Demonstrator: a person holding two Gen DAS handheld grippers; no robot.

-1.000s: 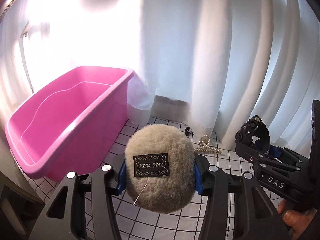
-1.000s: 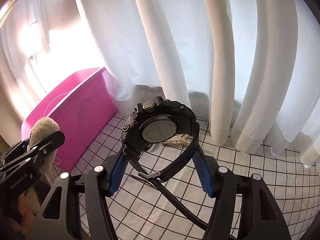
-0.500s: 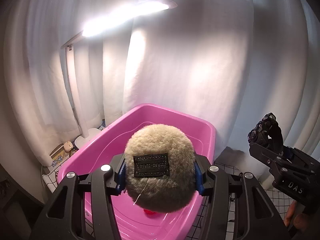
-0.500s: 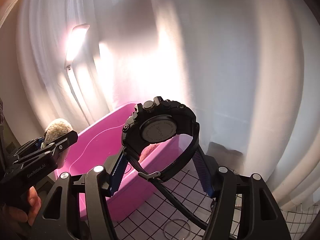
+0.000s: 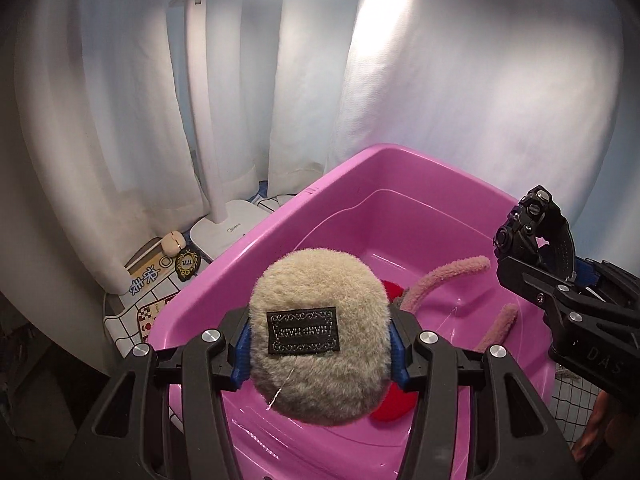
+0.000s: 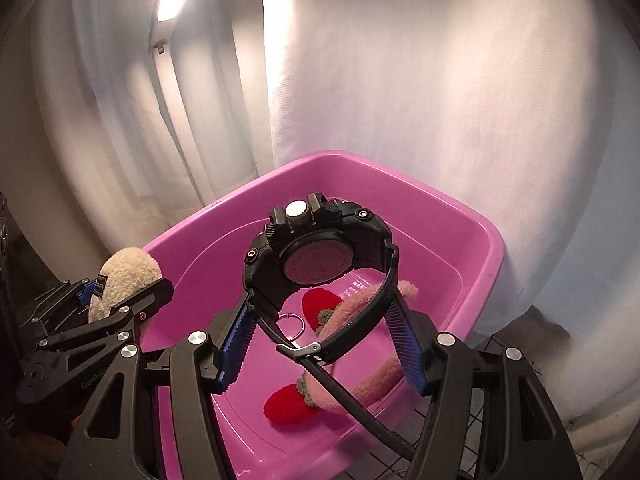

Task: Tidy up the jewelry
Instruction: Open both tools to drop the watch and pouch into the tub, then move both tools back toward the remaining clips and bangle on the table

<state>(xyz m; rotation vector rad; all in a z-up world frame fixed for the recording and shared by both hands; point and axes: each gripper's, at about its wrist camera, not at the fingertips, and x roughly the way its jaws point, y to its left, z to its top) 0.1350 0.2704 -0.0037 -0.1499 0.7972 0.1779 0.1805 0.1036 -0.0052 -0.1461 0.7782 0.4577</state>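
My left gripper point(image 5: 320, 354) is shut on a fluffy beige pompom piece point(image 5: 320, 312) with a black label, held over the near left part of the pink bin point(image 5: 248, 248). My right gripper point(image 6: 320, 312) is shut on a black watch point(image 6: 316, 256), its case back facing the camera and its strap hanging down, above the middle of the pink bin point(image 6: 400, 176). In the bin lie a pink fuzzy headband point(image 6: 360, 300) with red strawberries point(image 6: 288, 404) and a metal ring point(image 6: 292, 324). Each gripper shows in the other's view: right gripper point(image 5: 560, 280), left gripper point(image 6: 120, 300).
A white desk lamp base point(image 5: 224, 232) stands left of the bin, with an earbud case point(image 5: 173, 242) and a black badge point(image 5: 187, 264) beside it. White curtains hang close behind. Gridded cloth point(image 6: 492, 344) shows at the bin's right. A hand point(image 5: 600, 432) holds the right gripper.
Both grippers have swung left from over the gridded cloth to above the pink bin, still holding their things. The pearl clip has left the views; the bin's contents now show.
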